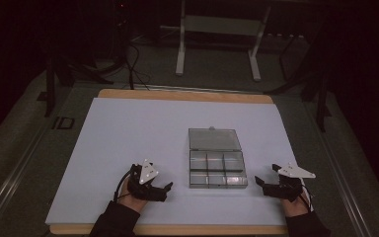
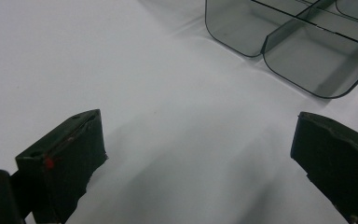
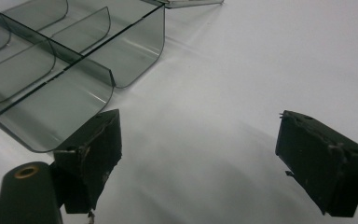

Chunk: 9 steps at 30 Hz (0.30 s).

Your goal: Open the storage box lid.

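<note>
Transparent box [image 1: 217,158]: lid open, on white sheet [image 1: 128,138].
Left gripper [image 1: 165,188]: low beside it, jaws spread.
Right gripper [image 1: 261,183]: opposite side, jaws spread.

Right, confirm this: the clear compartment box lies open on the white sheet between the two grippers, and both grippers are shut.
Not quite. The clear compartment box does lie open on the white sheet between them, but the left gripper and the right gripper are both open, jaws wide apart and holding nothing, as each gripper view shows.
</note>
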### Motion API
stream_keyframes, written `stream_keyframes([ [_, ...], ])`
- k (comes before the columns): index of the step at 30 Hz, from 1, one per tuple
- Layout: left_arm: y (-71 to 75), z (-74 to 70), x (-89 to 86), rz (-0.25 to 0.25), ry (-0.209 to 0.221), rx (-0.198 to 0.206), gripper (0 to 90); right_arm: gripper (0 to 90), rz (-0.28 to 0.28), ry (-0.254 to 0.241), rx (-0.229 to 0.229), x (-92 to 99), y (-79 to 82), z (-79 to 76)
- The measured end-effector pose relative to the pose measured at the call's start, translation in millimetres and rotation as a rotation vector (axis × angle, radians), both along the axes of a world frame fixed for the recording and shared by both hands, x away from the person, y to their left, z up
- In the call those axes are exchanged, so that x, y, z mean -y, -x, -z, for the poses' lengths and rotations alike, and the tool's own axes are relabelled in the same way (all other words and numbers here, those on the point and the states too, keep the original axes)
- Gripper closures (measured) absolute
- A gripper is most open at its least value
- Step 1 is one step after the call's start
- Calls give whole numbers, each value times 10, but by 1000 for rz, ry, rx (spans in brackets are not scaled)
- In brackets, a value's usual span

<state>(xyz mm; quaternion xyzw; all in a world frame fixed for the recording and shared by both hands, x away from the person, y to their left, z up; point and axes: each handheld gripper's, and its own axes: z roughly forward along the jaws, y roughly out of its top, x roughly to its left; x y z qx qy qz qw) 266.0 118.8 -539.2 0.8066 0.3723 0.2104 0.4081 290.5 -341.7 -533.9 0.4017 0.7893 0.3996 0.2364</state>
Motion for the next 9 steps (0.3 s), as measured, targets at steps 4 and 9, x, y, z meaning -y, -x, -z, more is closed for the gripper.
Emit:
stream_keyframes([
  [4,-9,-1,-17,-2,15,-8,41,143,3,8,-6,-8,-3,3],
  [9,-9,-1,-11,-1,6,-8,41,143,6,15,-9,-14,-12,7],
])
